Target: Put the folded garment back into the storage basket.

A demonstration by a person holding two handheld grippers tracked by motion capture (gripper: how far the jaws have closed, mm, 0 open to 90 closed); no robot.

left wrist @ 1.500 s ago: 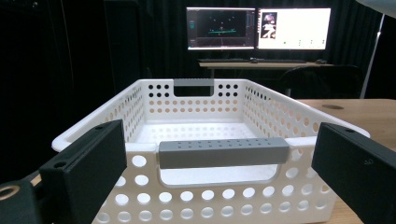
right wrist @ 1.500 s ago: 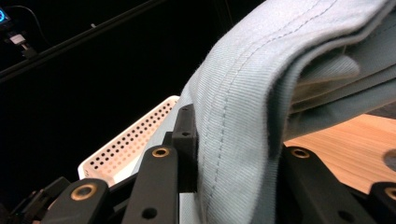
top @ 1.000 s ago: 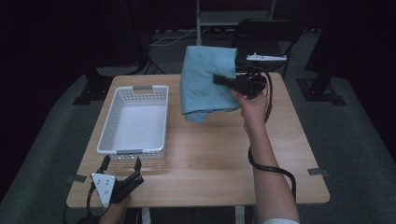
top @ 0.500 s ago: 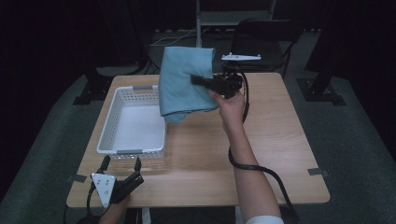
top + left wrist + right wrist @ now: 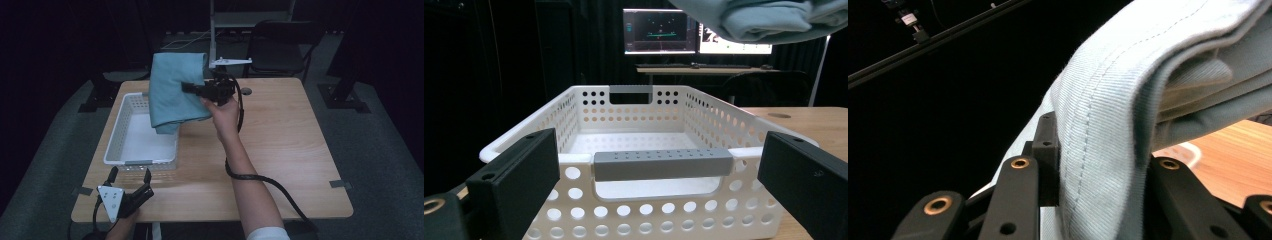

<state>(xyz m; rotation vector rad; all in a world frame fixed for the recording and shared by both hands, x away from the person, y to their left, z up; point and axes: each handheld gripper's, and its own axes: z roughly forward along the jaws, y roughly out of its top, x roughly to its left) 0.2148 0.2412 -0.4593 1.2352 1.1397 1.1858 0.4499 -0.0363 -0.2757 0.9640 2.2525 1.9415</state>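
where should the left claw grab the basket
Take the grey handle on the basket's near end, from the person's side. It is a bar over a cutout, level and facing the open left claw, which already straddles it.

One folded blue cloth (image 5: 176,95), one white basket (image 5: 116,145), two tools: left tool (image 5: 131,181), right tool (image 5: 186,88)

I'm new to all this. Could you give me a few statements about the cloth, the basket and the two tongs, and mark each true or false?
1. The right tongs grip the blue cloth. True.
2. The white basket already holds a cloth. False: nothing lies in it.
3. The left tongs are open, near the table's front edge. True.
4. The cloth lies flat on the table. False: it hangs in the air, partly over the basket.
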